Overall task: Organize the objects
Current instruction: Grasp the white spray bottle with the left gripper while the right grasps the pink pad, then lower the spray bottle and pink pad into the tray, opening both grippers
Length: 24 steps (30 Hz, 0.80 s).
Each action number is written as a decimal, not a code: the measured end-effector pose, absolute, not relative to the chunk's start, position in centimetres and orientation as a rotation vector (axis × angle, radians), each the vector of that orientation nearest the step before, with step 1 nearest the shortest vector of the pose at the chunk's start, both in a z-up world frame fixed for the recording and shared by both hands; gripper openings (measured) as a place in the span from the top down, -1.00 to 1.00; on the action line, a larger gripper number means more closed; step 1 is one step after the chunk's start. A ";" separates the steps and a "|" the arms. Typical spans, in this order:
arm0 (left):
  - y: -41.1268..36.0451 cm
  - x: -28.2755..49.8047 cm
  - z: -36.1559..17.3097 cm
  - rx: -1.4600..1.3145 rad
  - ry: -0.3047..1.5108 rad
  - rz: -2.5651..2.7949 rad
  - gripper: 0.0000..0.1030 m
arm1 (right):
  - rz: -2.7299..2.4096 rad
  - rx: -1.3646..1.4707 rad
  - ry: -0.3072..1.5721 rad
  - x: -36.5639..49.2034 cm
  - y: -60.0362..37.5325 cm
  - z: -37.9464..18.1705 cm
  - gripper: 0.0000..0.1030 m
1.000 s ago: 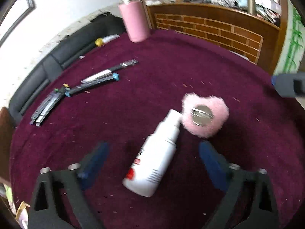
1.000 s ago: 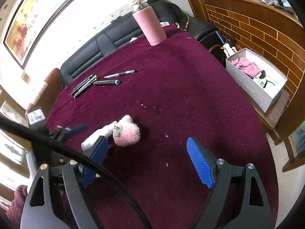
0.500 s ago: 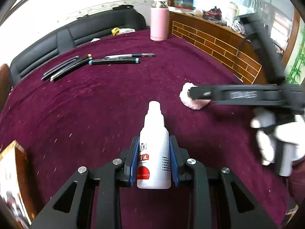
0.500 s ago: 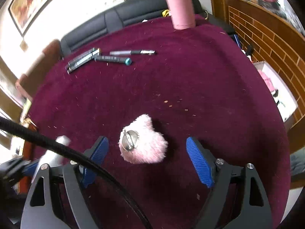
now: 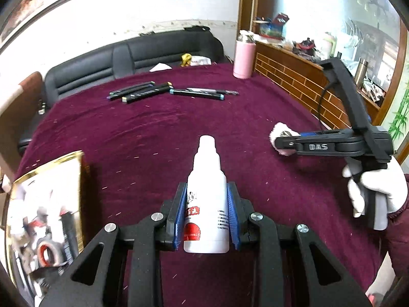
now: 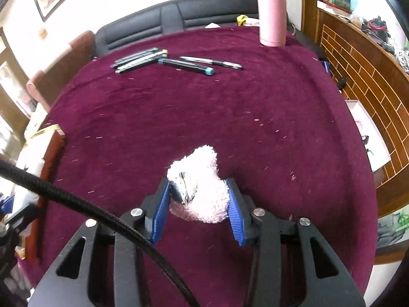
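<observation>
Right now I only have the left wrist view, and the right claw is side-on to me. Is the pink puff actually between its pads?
Observer: Yes. The right claw is closing with the pink puff between its pads, and both pads touch its sides.
Operator: Anything hard on that puff?
Observer: A round metal disc sits on its face, next to the pad on the picture's left.
Operator: Is there a container over there?
Observer: An open white box stands just off the right edge of the table, with something pink inside.
</observation>
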<state>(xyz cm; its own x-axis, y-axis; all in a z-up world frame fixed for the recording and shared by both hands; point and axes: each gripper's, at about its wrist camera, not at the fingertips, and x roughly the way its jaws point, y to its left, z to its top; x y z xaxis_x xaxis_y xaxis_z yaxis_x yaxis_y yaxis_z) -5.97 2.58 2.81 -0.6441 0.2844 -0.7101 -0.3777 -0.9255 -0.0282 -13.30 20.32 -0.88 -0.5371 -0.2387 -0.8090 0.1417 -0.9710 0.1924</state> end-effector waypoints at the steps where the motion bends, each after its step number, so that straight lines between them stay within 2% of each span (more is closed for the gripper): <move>1: 1.6 -5.2 3.2 -1.059 0.161 2.570 0.52 | -2.567 1.366 -0.152 -13.1 19.8 -0.6 0.21; 13: -10.7 0.8 4.1 -1.030 -0.017 2.799 0.51 | -2.377 1.179 -0.007 -6.0 5.8 4.8 0.20; 24: -24.1 2.8 0.1 -1.128 -0.331 2.949 0.51 | -2.155 1.235 0.088 -4.9 -7.6 2.0 0.20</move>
